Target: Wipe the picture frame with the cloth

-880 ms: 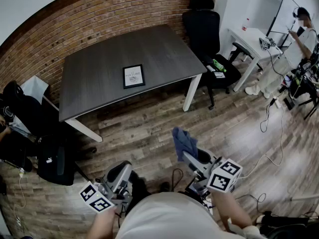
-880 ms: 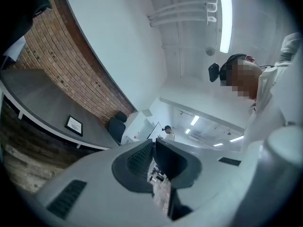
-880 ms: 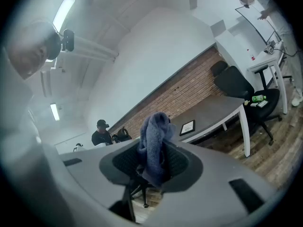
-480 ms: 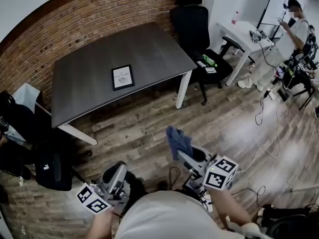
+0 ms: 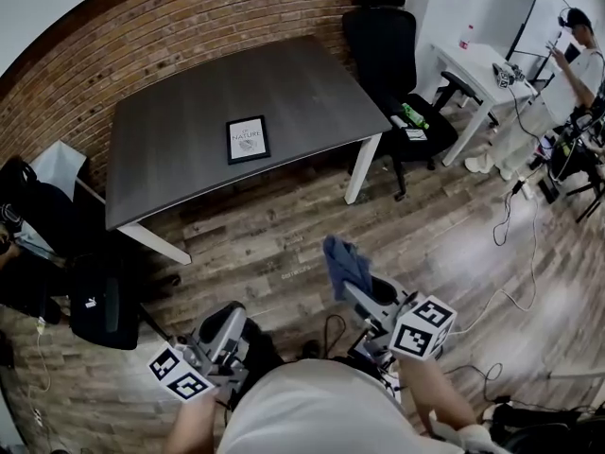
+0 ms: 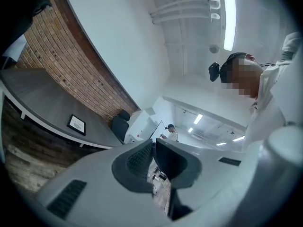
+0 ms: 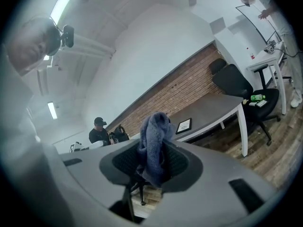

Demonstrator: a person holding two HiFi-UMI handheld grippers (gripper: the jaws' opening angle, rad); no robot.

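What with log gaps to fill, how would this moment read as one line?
right tongs: shut on blue cloth | left tongs: shut, empty | picture frame: flat on table, untouched

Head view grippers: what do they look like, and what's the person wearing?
Both the left gripper and right gripper are pale grey with dark jaw pads; each carries a white cube of black square markers. The person wears a light top.

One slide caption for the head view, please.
Right gripper holds a blue cloth; the picture frame lies on the table ahead.
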